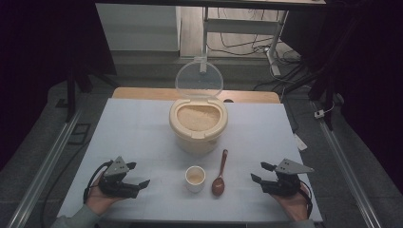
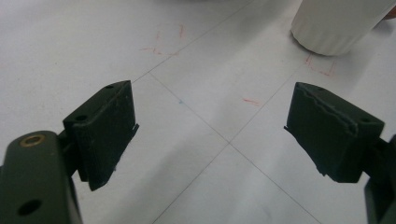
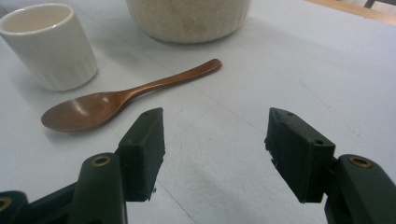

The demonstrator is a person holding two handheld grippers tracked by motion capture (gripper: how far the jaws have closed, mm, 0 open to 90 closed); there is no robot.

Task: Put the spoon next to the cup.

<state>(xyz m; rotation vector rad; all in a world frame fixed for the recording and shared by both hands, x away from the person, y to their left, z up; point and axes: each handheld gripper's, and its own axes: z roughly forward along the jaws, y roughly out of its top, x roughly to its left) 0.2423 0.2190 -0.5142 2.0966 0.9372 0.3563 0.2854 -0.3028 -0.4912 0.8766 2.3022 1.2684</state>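
A cream tub of grain [image 1: 198, 126] stands mid-table with its clear round lid [image 1: 199, 80] tipped up behind it. In front sit a small white cup [image 1: 195, 178] and a brown wooden spoon [image 1: 220, 174], bowl toward me. My left gripper [image 1: 138, 174] rests at the near left, jaws open and empty, the cup [image 2: 337, 23] ahead to its right. My right gripper [image 1: 262, 172] lies at the near right, jaws open with nothing between them. In its own view the right gripper [image 3: 215, 144] has the spoon [image 3: 116, 100], cup [image 3: 49, 44] and tub [image 3: 187, 18] ahead to its left.
A white sheet [image 1: 133, 128] covers the table, with the wooden top [image 1: 247, 96] showing at the far edge. Faint red marks [image 2: 163, 44] are drawn on the sheet. Metal rails [image 1: 47, 161] run along both sides; a desk frame and cables [image 1: 247, 42] lie beyond.
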